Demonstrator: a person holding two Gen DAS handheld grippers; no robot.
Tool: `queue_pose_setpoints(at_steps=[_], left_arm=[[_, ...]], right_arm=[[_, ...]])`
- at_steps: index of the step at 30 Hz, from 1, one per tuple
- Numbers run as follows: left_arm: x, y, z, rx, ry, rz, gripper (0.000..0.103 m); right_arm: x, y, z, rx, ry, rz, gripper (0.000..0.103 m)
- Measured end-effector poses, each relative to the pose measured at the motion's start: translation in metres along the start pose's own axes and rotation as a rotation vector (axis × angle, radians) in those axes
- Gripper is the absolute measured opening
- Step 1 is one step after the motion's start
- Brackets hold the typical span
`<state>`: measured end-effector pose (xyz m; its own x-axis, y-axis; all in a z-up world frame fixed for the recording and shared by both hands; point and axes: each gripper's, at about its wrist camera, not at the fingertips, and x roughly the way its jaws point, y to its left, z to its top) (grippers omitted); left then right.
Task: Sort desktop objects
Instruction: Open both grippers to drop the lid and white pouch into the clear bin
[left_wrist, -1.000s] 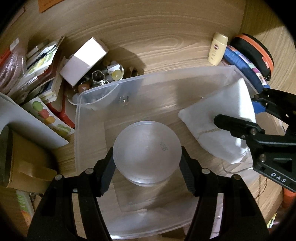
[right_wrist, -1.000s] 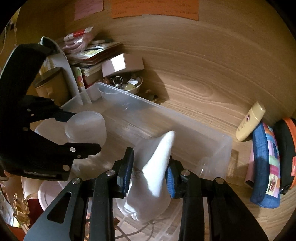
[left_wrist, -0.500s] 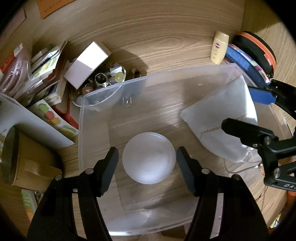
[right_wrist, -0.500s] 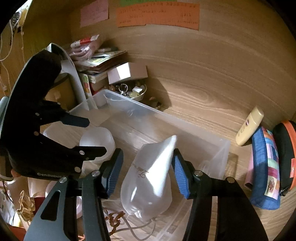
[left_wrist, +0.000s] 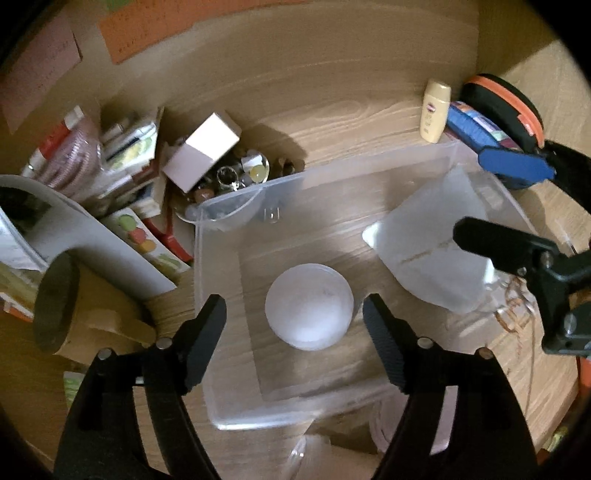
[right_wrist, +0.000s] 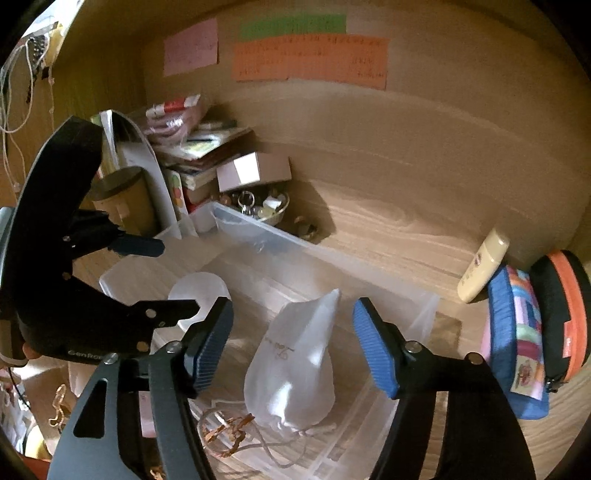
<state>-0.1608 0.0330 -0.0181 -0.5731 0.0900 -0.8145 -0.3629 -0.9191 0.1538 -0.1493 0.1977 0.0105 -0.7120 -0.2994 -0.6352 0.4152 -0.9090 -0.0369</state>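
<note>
Both tongs opening over the clear bin

The left tongs spread clear of the frosted round jar on the bin floor; the right tongs part, off the white pouch lying beside it, walls near.

left gripper: black, silver screws | right gripper: black, blue pads

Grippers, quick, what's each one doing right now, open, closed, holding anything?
Left gripper: opening, holds nothing; the round frosted jar sits free in the clear bin.
Right gripper: opening, holds nothing; the white drawstring pouch lies released below.
</note>
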Motion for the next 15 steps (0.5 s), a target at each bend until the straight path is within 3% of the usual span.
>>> queue_pose_setpoints(at_steps=[7, 15], left_arm=[[-0.028, 0.005, -0.013, 0.004, -0.069, 0.059, 0.091], [-0.057, 0.024, -0.028, -0.042, -0.111, 0.069, 0.095]], right_arm=[[-0.018, 0.005, 0.0, -0.012, -0.027, -0.018, 0.075], [-0.042, 0.01, -0.007, -0.026, -0.048, -0.059, 0.08]])
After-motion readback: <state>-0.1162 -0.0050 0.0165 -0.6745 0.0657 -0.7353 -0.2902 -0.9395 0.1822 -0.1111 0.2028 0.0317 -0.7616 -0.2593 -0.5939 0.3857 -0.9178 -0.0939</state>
